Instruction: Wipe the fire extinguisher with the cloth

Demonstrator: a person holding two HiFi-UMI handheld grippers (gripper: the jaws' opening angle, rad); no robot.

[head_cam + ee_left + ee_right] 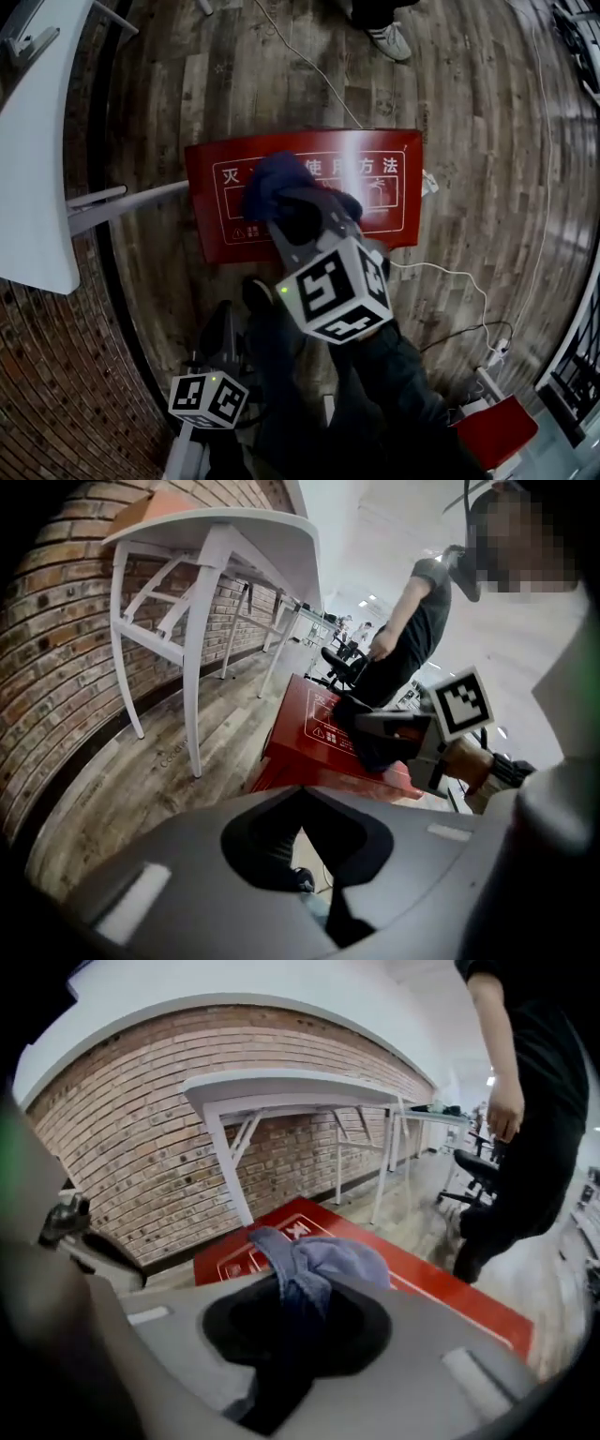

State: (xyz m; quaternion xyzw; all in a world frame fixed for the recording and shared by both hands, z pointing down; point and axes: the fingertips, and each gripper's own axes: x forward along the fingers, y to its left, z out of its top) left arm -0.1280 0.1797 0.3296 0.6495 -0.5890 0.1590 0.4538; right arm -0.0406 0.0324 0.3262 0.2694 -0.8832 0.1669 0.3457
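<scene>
red extinguisher box [394, 202], white characters "灭", "用方法"

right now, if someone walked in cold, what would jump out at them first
The big red box with white lettering, lying flat on the wooden floor mid-scene, grabs the eye first. Right over its top face, the right gripper is clamped on a bunched blue cloth. After that, the white table along the brick wall on the left, and a person in dark clothes standing beyond the box.

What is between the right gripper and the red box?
The blue cloth, pinched in the right gripper, bunches between it and the red box. The right gripper view shows it best.
</scene>
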